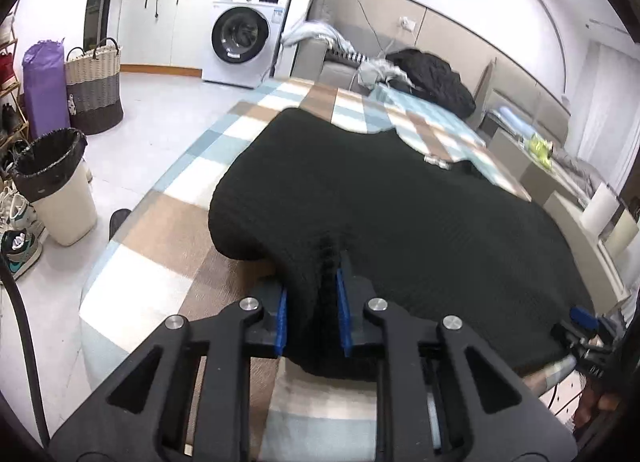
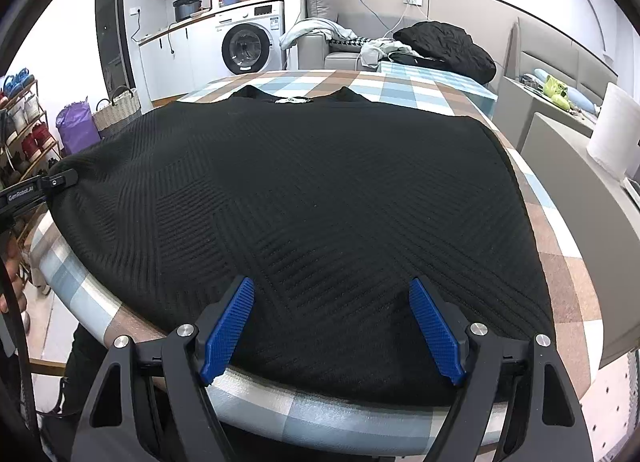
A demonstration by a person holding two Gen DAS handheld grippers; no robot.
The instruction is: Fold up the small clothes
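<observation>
A black ribbed knit garment (image 2: 320, 189) lies spread on the checked table (image 2: 420, 81), collar at the far side. My left gripper (image 1: 312, 298) is shut on a bunched fold at the garment's (image 1: 400, 201) left hem corner, lifting it slightly. It also shows in the right wrist view (image 2: 60, 181) at the garment's left edge. My right gripper (image 2: 332, 318) is open, its blue pads straddling the near hem just above the cloth. It appears in the left wrist view (image 1: 584, 322) at the far right.
A black jacket (image 2: 448, 45) and light clothes (image 2: 380, 49) lie at the table's far end. A bin (image 1: 56, 185), baskets (image 1: 94, 85) and shoe rack (image 2: 24, 133) stand left. A washing machine (image 2: 248, 45) is behind. A grey chair (image 2: 580, 221) is at right.
</observation>
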